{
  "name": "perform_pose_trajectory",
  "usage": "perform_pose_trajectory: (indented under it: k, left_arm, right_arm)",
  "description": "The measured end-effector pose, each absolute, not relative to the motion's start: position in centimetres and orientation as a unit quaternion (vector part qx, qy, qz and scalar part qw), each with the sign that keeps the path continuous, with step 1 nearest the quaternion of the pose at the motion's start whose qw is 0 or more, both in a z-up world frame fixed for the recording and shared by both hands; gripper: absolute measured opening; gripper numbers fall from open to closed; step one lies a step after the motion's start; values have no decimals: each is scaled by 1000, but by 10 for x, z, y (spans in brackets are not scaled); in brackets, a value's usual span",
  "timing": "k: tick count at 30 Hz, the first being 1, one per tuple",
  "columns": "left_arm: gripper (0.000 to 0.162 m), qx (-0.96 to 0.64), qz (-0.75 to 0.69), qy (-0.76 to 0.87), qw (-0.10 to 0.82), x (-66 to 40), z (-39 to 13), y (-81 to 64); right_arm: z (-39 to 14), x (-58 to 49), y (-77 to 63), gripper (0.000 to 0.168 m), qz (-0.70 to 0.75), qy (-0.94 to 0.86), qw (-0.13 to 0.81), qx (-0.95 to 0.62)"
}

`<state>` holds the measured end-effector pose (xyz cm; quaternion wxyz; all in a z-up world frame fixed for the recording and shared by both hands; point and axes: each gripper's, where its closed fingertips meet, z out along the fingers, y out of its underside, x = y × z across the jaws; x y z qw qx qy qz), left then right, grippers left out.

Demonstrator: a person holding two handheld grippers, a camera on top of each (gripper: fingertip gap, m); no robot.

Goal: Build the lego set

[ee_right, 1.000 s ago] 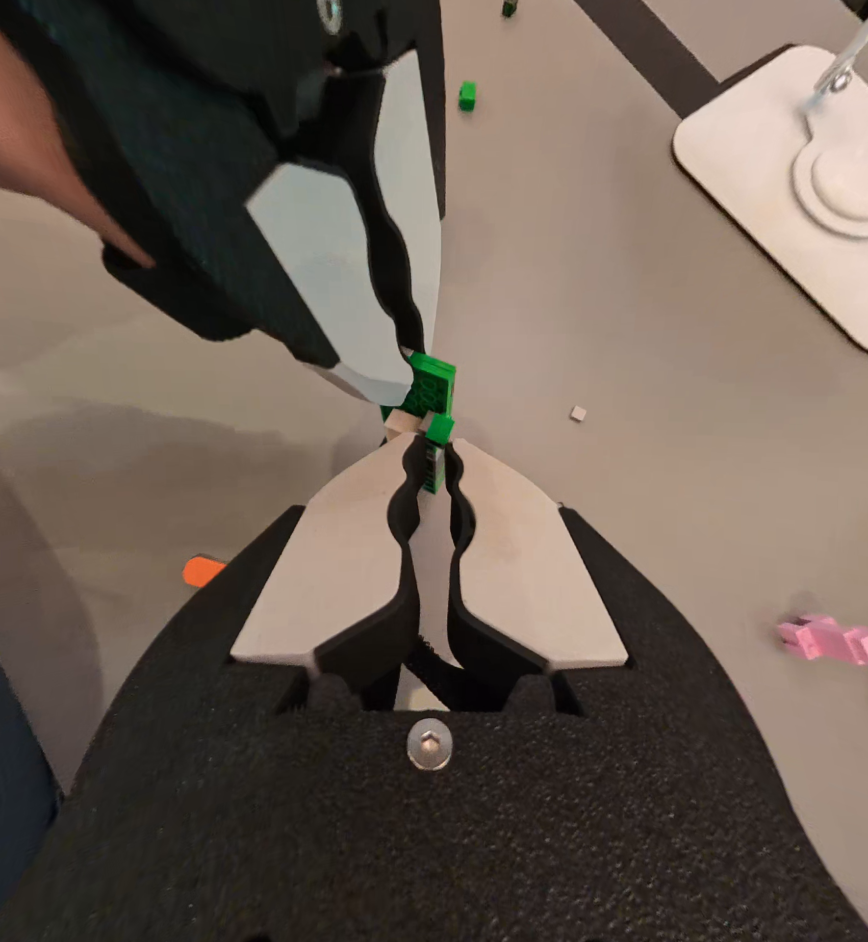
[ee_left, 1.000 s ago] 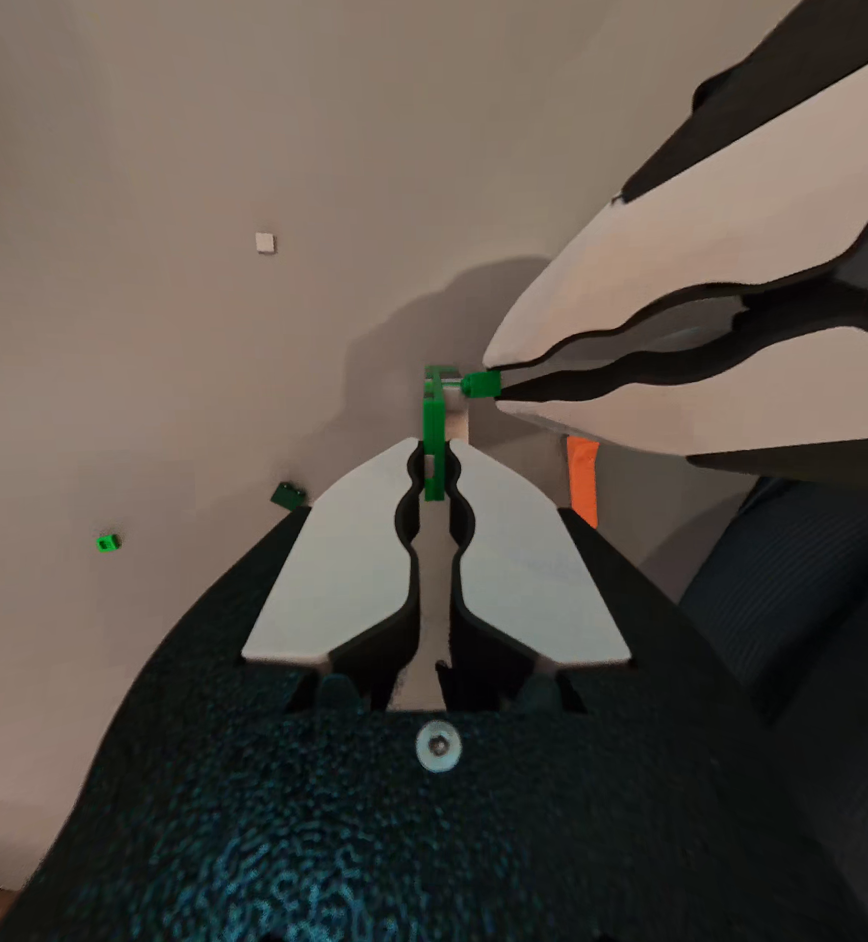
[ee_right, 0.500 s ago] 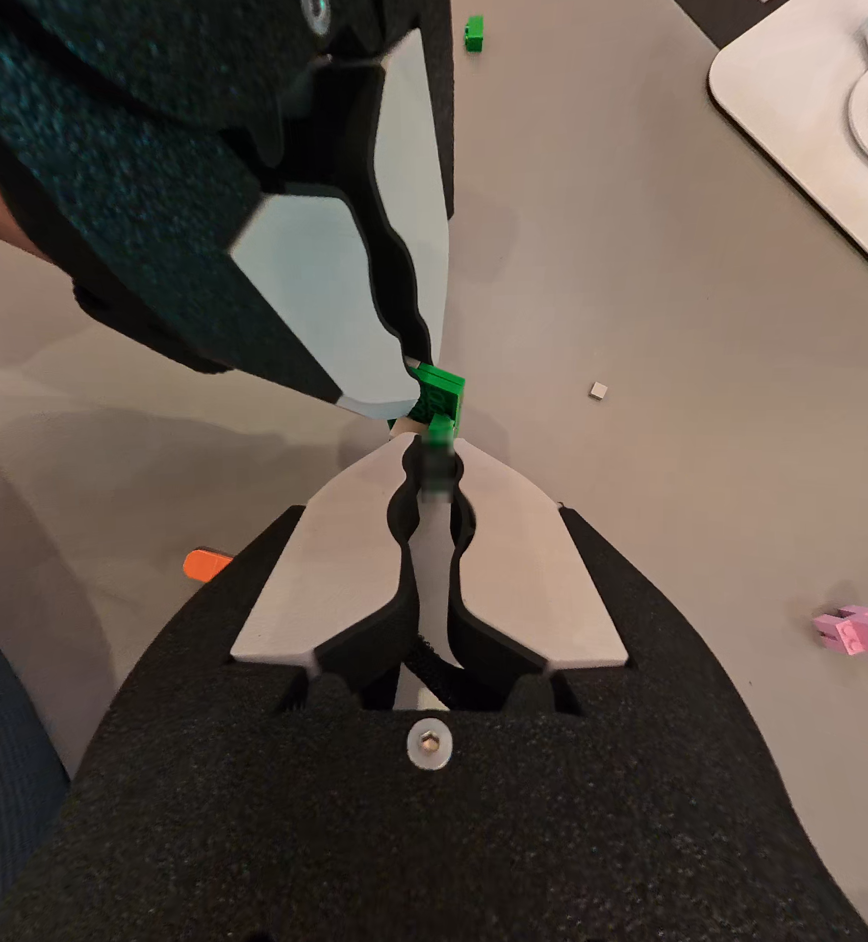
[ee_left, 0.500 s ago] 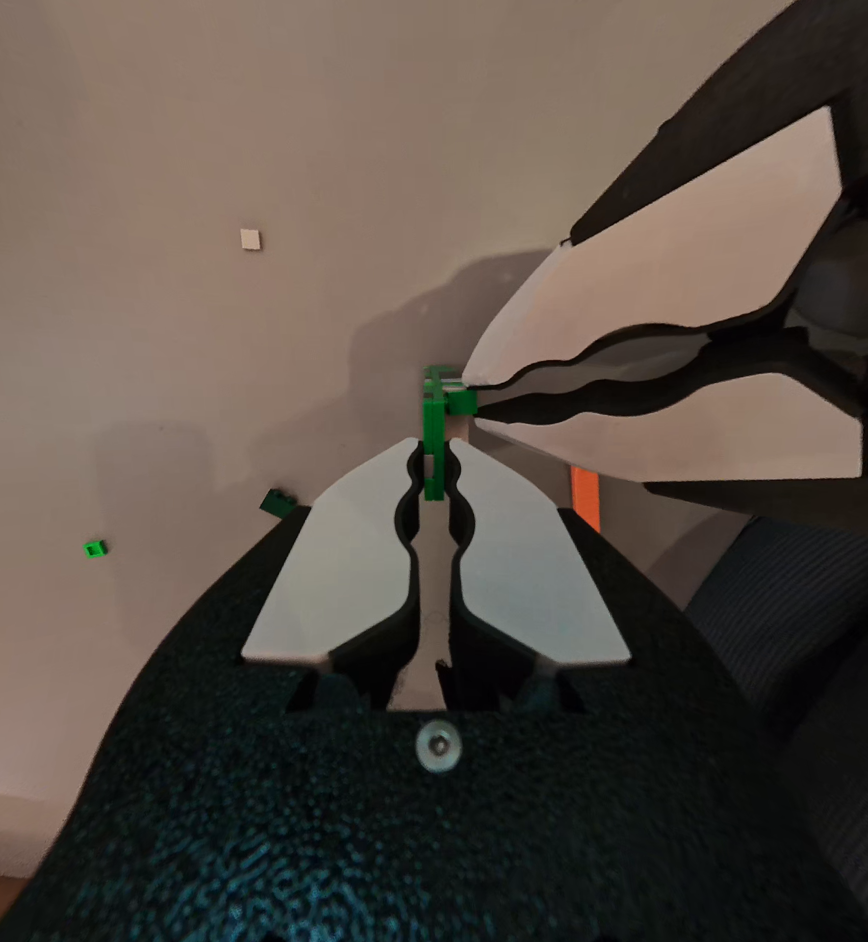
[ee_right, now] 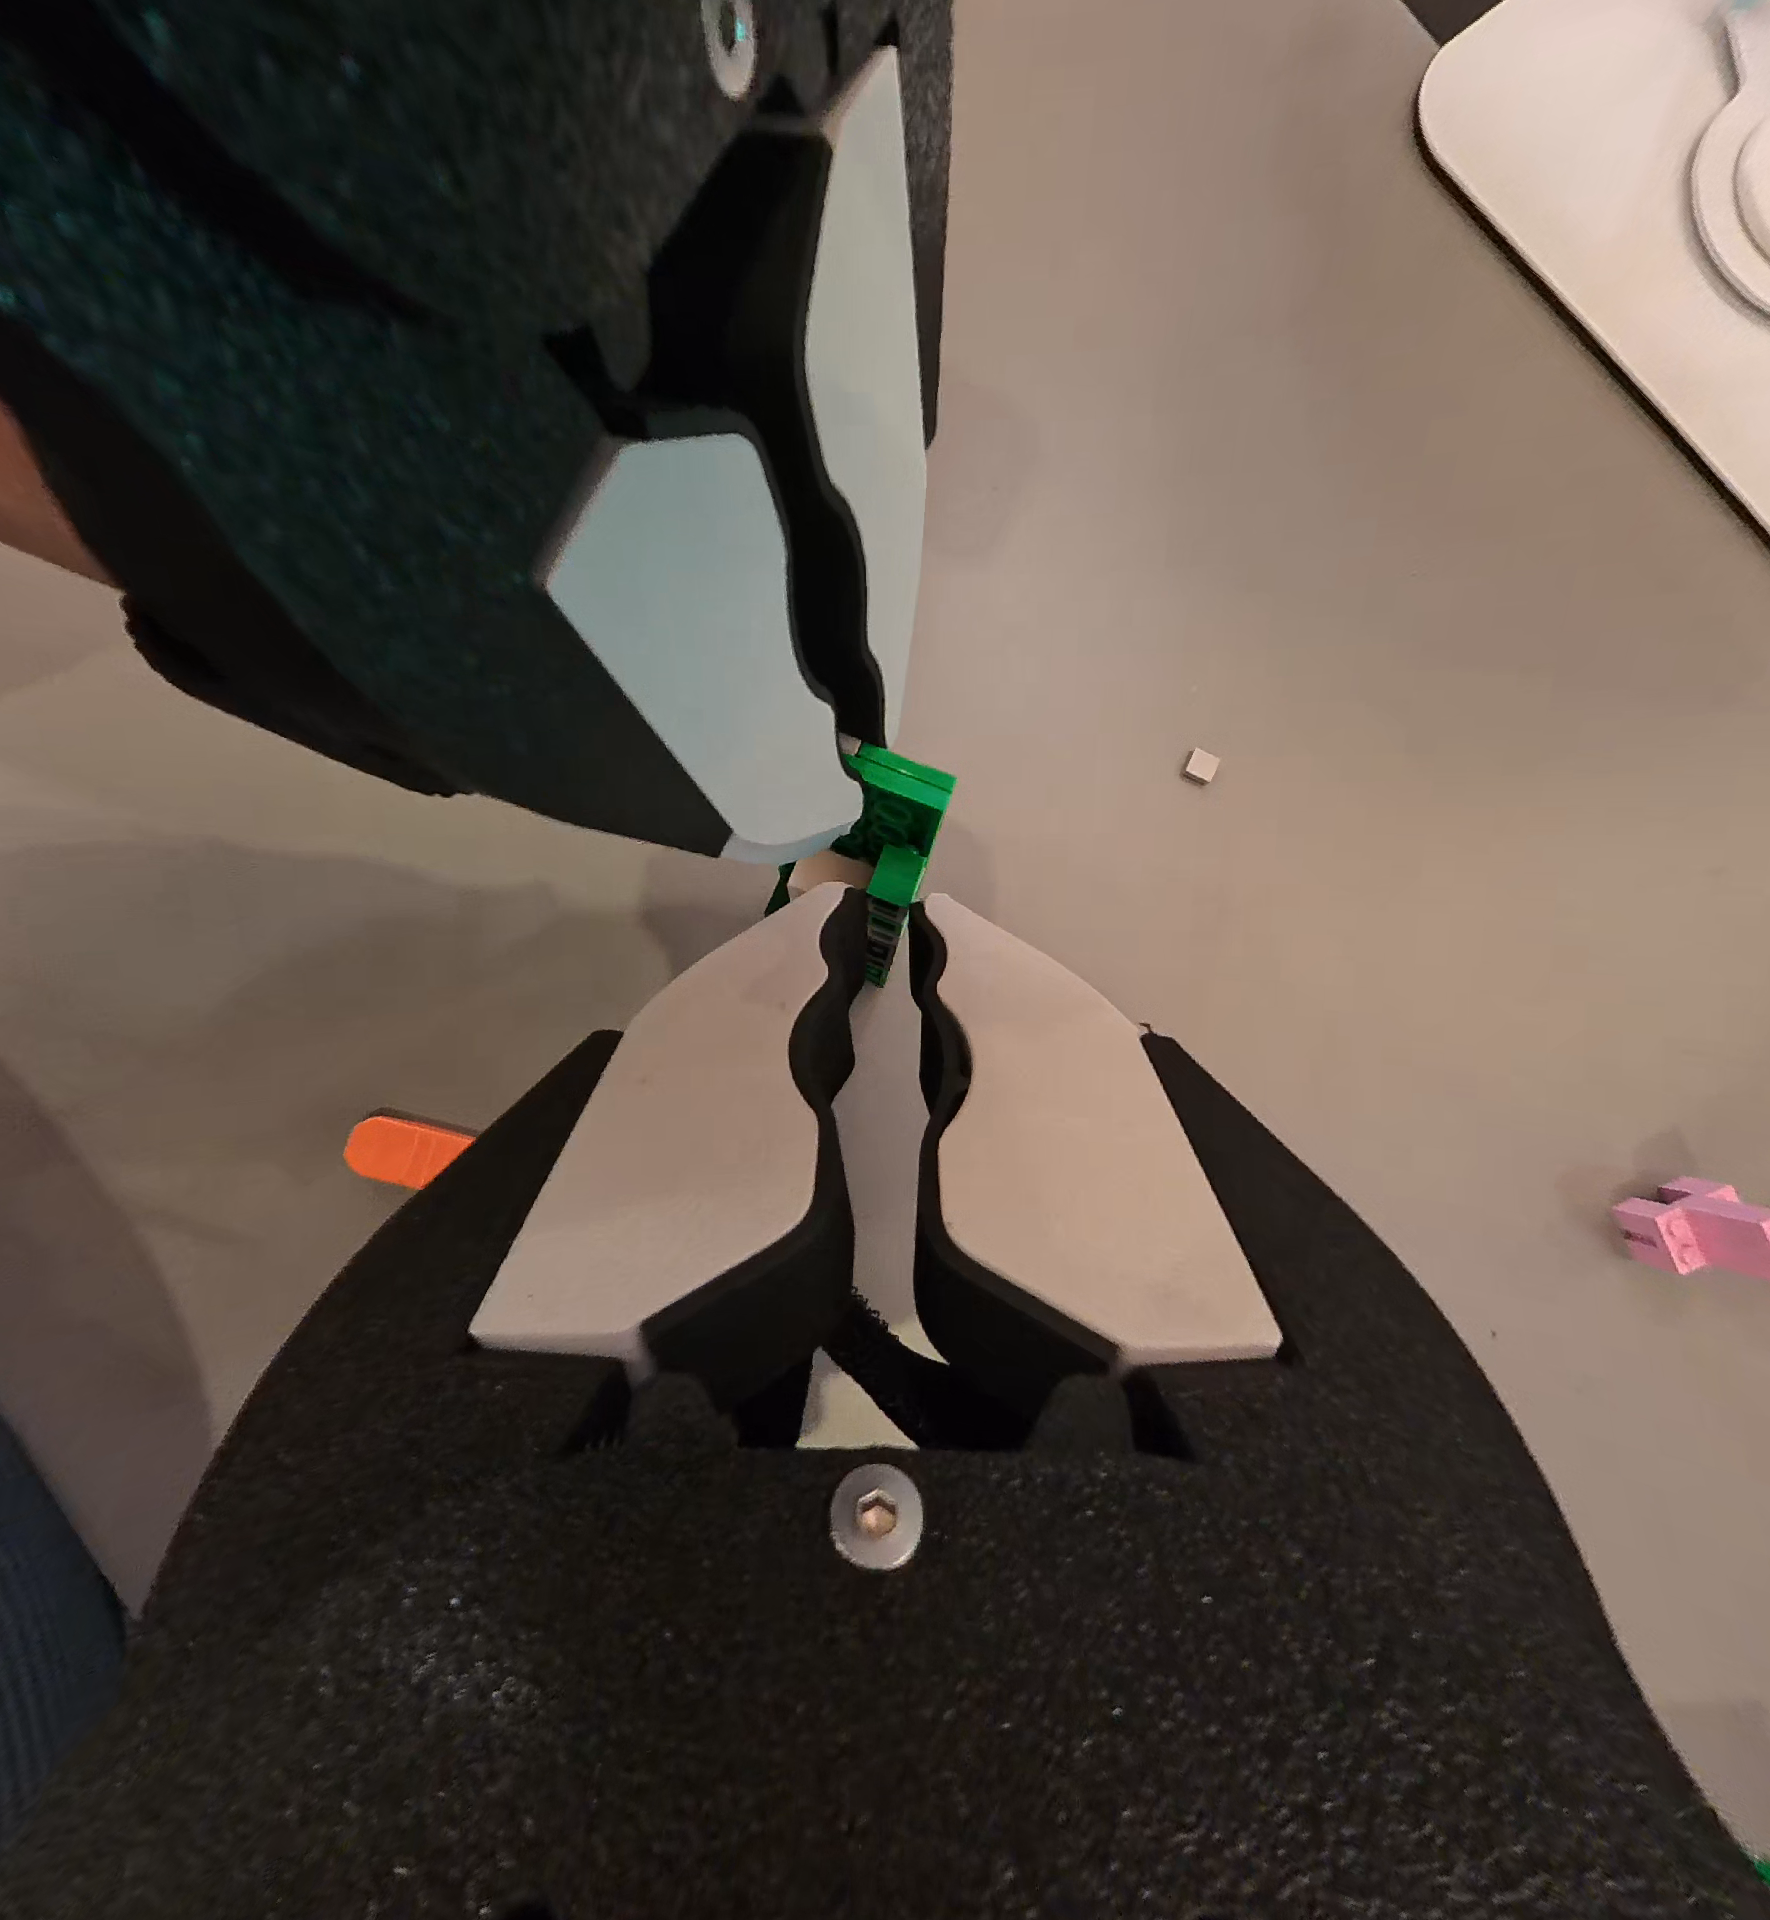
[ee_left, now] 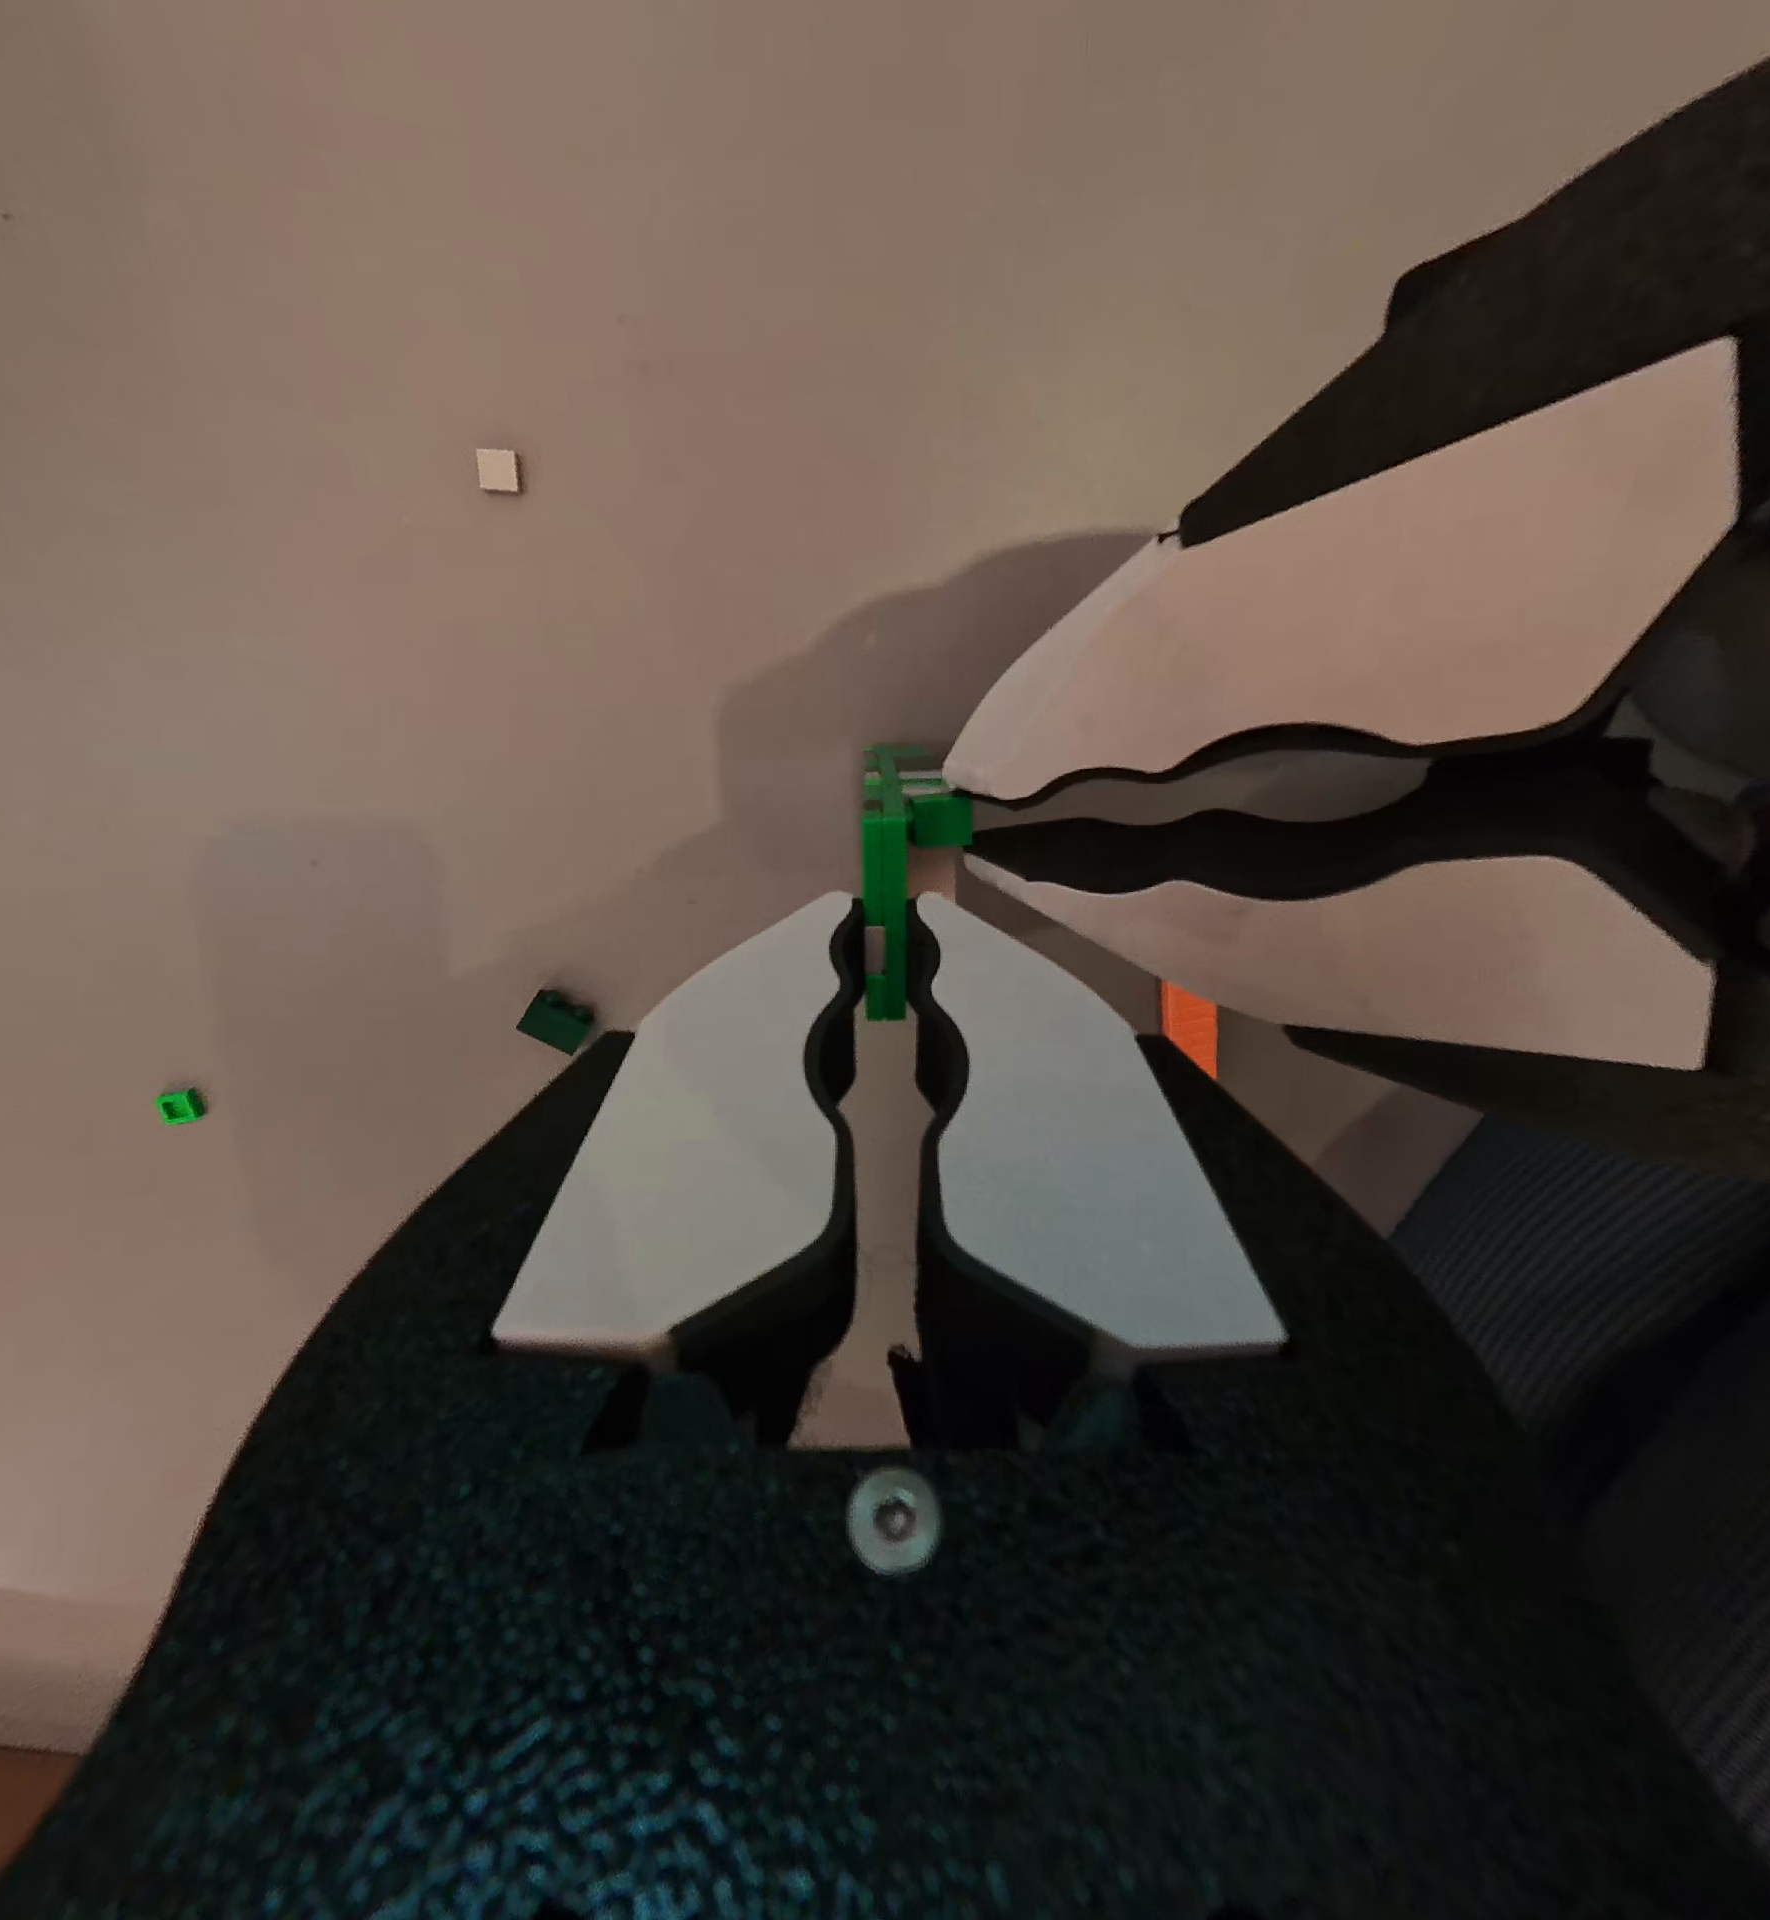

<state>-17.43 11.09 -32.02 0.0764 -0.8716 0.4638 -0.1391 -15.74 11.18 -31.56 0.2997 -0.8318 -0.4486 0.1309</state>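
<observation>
In the left wrist view my left gripper [ee_left: 883, 906] is shut on a thin green plate assembly [ee_left: 883, 883], held upright on edge above the grey table. My right gripper [ee_left: 967, 831] comes in from the right, shut on a small green brick [ee_left: 938, 821] that touches the assembly's upper right side. In the right wrist view my right gripper [ee_right: 878, 906] holds the small green brick [ee_right: 900, 871] against the green assembly [ee_right: 907, 795]. The left gripper [ee_right: 853, 774] reaches down from the upper left.
On the table lie a small white tile [ee_left: 497, 470] [ee_right: 1200, 766], a dark green brick [ee_left: 554, 1020], a bright green brick [ee_left: 181, 1105], an orange piece [ee_right: 403, 1148] and a pink assembly [ee_right: 1733, 1242]. A white lamp base [ee_right: 1587, 343] stands at the far right. The tips of both grippers are at nearly the same place.
My right gripper has moved the small green brick in toward the assembly and slightly down, so it now sits against it. My left gripper has held the assembly steady.
</observation>
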Motion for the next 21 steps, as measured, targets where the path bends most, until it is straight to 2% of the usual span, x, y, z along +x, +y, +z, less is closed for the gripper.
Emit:
perform_pose_trajectory:
  k: [21]
  left_arm:
    - [6,-876,-146,456,65,-176,-324,109]
  right_arm:
    - [-319,-160,111,10,131,-446,302,-832]
